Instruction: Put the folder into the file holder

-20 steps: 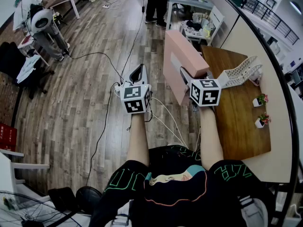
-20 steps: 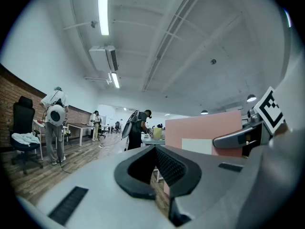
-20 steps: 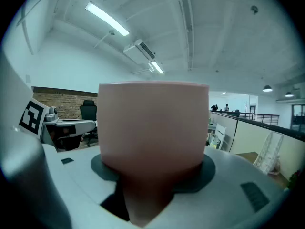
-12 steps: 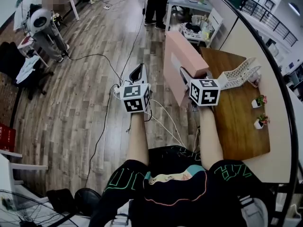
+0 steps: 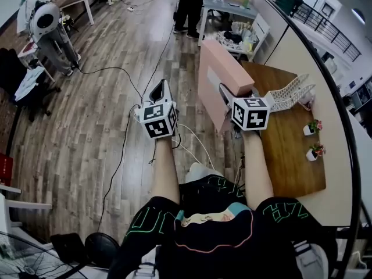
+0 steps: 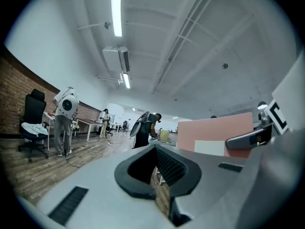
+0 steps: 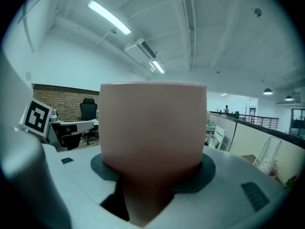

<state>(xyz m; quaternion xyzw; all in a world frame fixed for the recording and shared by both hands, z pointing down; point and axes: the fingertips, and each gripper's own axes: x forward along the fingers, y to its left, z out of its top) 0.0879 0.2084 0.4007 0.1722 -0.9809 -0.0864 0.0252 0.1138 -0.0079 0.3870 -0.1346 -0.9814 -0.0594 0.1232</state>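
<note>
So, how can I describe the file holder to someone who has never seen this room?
Look at the brown wooden table on the right. The file holder sits at its far end, beyond two small potted plants. It alone is a white rack full of holes with slanted dividers; the folder near it is a solid pink box.

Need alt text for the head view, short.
Seen from above, a person's right gripper clamps an upright pink folder at the edge of a wooden desk, short of the white file holder farther along it. The left gripper hangs empty over the wood floor; two small potted plants sit on the desk.
</note>
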